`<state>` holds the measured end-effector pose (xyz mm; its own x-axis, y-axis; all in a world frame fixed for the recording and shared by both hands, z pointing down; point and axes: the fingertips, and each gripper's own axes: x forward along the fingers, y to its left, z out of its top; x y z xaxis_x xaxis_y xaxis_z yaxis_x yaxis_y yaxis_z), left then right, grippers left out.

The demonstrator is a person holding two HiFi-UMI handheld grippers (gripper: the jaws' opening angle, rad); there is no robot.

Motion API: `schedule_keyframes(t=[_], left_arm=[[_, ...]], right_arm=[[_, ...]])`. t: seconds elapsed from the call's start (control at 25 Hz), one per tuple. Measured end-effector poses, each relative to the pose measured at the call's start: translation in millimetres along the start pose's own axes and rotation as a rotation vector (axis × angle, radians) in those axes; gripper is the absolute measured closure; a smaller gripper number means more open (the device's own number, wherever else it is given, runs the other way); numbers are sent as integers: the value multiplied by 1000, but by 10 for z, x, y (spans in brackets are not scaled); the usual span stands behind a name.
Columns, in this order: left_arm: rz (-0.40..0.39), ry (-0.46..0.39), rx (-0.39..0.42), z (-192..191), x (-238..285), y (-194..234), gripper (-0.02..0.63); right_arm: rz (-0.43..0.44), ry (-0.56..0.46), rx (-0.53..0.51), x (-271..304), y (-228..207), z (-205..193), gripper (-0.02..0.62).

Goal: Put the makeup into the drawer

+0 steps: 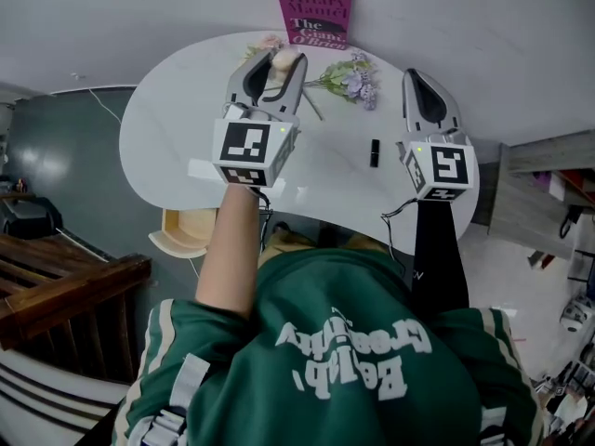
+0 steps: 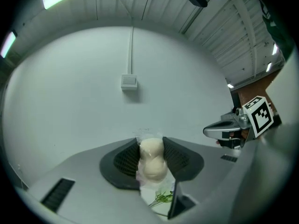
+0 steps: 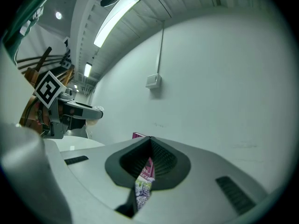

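My left gripper point(image 1: 279, 61) hangs above the back of the white table point(image 1: 177, 110), shut on a cream, peanut-shaped makeup sponge point(image 1: 287, 59) in clear wrap. In the left gripper view the sponge point(image 2: 152, 160) fills the gap between the jaws of the left gripper point(image 2: 150, 140), and both pads press on it. A small black makeup tube point(image 1: 375, 152) lies on the table between the two grippers. My right gripper point(image 1: 415, 75) is held over the table's right end, its jaws shut with nothing in them point(image 3: 150, 140). An open pale wooden drawer point(image 1: 181, 238) shows under the table's near left edge.
A magenta book point(image 1: 314, 15) stands against the wall behind the table. Artificial purple flowers point(image 1: 351, 77) lie at the back of the table. A dark wooden railing point(image 1: 65, 286) is on the left, a grey cabinet point(image 1: 535, 189) on the right.
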<state>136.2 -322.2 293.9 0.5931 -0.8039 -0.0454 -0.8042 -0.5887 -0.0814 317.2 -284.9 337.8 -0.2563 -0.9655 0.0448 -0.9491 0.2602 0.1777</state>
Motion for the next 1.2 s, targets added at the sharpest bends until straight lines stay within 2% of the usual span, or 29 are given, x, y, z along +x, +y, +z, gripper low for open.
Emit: schedule_keyframes(t=[0.24, 0.52, 0.72, 0.92, 1.2], left_arm=[[79, 1, 10, 38, -497, 443, 443], [212, 20, 46, 74, -1332, 1193, 443], [329, 58, 52, 20, -2106, 1781, 443], [443, 87, 71, -24, -2916, 2271, 437], [572, 93, 60, -77, -3887, 2692, 434]], right_arm=[[97, -17, -25, 232, 597, 151, 586], [235, -57, -45, 510, 1656, 441, 586], [359, -83, -50, 687, 2606, 561, 586], [506, -145, -18, 825, 3706, 883, 586], [675, -131, -90, 817, 4864, 937, 586]])
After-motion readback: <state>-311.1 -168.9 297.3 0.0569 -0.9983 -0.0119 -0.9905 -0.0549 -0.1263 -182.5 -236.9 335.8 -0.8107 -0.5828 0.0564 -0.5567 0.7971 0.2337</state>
